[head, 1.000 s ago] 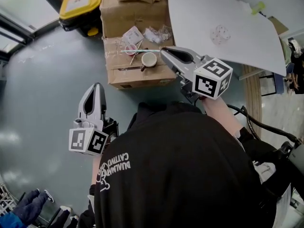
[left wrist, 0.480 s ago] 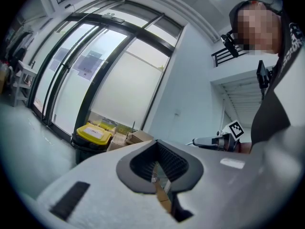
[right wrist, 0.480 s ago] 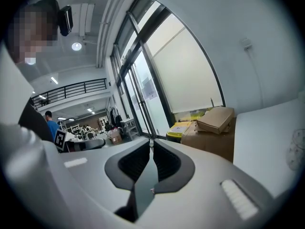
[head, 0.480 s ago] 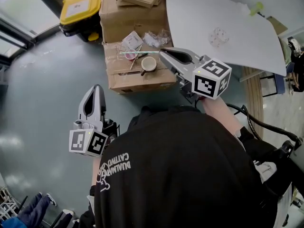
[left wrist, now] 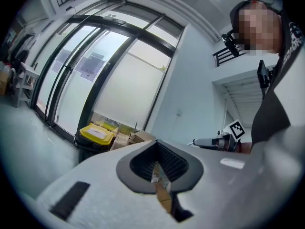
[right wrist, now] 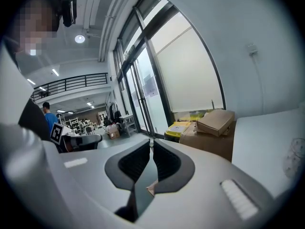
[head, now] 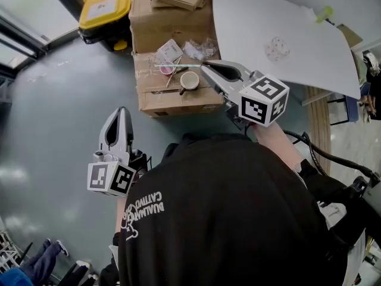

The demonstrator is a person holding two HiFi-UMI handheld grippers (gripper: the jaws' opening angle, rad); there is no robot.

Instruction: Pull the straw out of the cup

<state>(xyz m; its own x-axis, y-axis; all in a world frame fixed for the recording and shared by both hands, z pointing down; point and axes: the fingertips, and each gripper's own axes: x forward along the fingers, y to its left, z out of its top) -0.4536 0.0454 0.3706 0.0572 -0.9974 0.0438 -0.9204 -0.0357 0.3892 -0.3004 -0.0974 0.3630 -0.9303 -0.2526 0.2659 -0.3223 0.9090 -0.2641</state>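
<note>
In the head view a small brown cup [head: 190, 80] with a white rim stands on a low cardboard box [head: 172, 102]. A thin pale straw [head: 177, 65] lies level in the air just beyond the cup, outside it. My right gripper [head: 204, 65] is shut on the straw's right end. The right gripper view shows its jaws [right wrist: 151, 141] drawn close together, and the straw is hard to make out there. My left gripper [head: 121, 109] hangs over the floor, down and left of the box, shut with nothing in it; in its own view the left gripper [left wrist: 155, 143] points level.
Beside the cup on the box are a pink round thing [head: 167, 70], plastic wrappers [head: 198, 45] and a packet. Taller cardboard boxes [head: 172, 16] stand behind, with a yellow-lidded bin [head: 106, 6] at their left. A white board [head: 280, 40] is at the right. Grey floor surrounds the box.
Only the head view has shifted a little. Both grippers hold their places, and the straw stays in the right gripper.
</note>
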